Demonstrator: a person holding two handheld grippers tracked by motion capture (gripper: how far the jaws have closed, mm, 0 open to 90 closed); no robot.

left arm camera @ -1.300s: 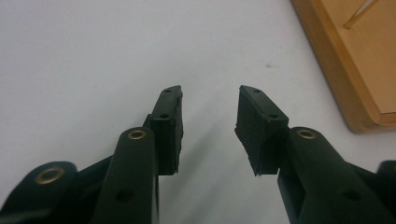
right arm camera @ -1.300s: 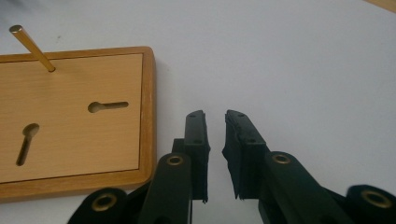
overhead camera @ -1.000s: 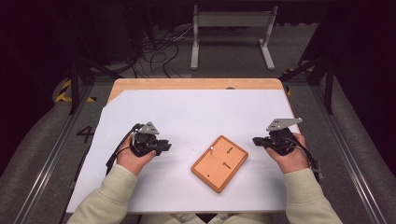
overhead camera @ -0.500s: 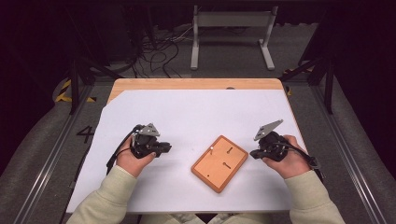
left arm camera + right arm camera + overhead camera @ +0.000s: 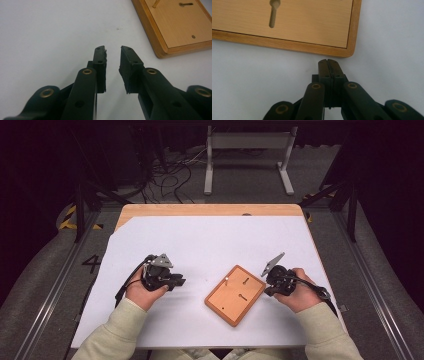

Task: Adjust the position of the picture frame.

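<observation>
Board: wooden board (image 5: 234, 294) lying flat on the white table cover (image 5: 210, 240), turned at an angle, between the two hands and nearer the right one.
Board face: two keyhole-shaped slots and a small dark hole, framed by a raised, darker rim; a corner of it seen at upper right in the left gripper view (image 5: 175, 27).
Left gripper: (image 5: 181, 281) held low over the cover to the left of the board, pointing toward it, well apart from it.
Left gripper jaws: standing a little apart, having just been opening, with only bare cover between the pads.
Right gripper: (image 5: 265, 281) at the board's right edge, tips aimed at it, the grey plate on top tilted up.
Right gripper jaws: pressed flat together with nothing pinched; in the right gripper view (image 5: 329, 65) the tips just short of the board's rounded corner (image 5: 350, 51), with a narrow strip of cover between.
Table: wooden top edge (image 5: 210, 210) showing beyond the cover.
</observation>
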